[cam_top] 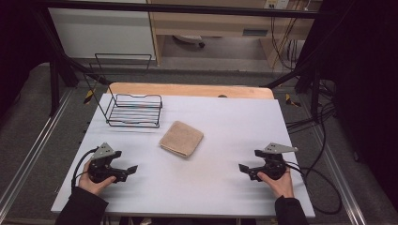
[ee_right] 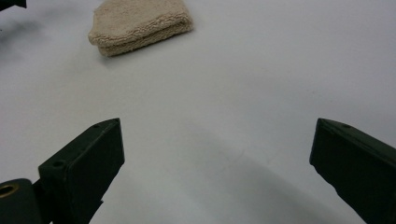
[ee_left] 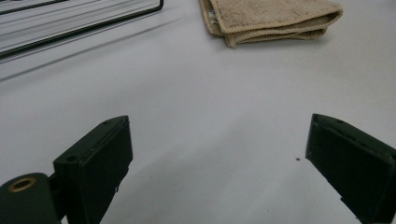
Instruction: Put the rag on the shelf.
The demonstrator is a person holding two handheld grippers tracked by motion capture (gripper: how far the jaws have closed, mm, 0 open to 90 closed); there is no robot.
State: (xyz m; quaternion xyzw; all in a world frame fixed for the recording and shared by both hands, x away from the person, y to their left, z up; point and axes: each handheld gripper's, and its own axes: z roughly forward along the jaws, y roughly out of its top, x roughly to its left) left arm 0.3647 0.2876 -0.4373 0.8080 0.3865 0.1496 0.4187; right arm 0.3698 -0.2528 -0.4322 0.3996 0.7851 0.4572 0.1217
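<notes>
Hands at the near edge of the worktop [cam_top: 220, 197], one toward each near corner, each around a gripper. Left gripper [cam_top: 126, 169] held low near the near-left corner, fingers [ee_left: 95, 158] spread wide with nothing between them, aimed inward and forward. Right gripper [cam_top: 249, 168] likewise near the near-right corner, fingers [ee_right: 84, 163] parted and empty, turned toward the middle. Looked like a ready stance, both tools angled at the same target so that either could reach it.

Farther in, toward the middle of the worktop and slightly left of centre: folded beige towel [cam_top: 181, 138], lying flat, well apart from both grippers. Seen ahead of the left gripper's fingers with its folded edges facing them, and farther off in the right gripper view [ee_right: 140, 25]. Probably set there to be picked up from either side.

Beyond that, by the far-left corner: black wire rack [cam_top: 134, 110], empty, just beside the towel but not touching. Likely meant as the place for the towel, though not certain from this alone.
</notes>
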